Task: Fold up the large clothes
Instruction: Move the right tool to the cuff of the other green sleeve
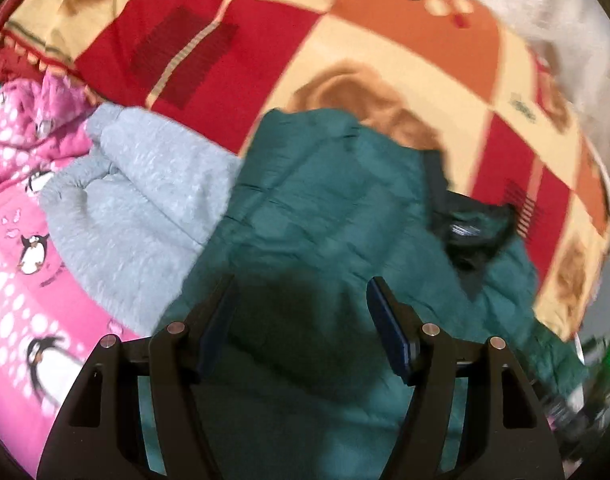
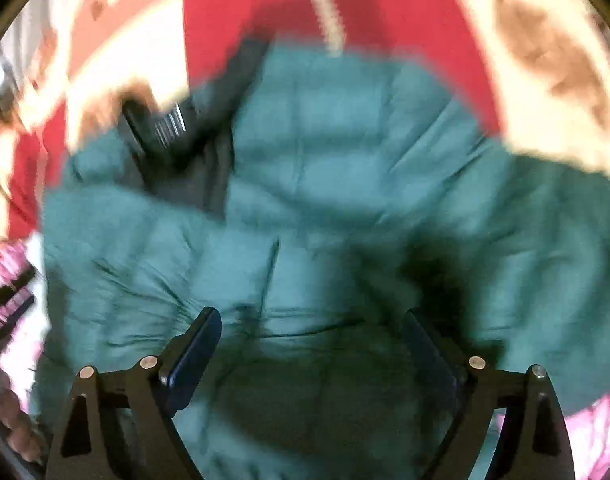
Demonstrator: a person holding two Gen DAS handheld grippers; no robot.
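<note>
Teal quilted jacket (image 1: 325, 216) on patterned blanket (image 1: 385, 60) | L gripper (image 1: 301, 292) spread wide, holding nothing | R gripper (image 2: 313, 320) same, above jacket

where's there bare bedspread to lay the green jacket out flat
The widest bare stretch of patterned bedspread lies beyond the green jacket, toward the white cloth. The near left is crowded: the grey garment and the pink penguin garment lie side by side against the jacket.
</note>
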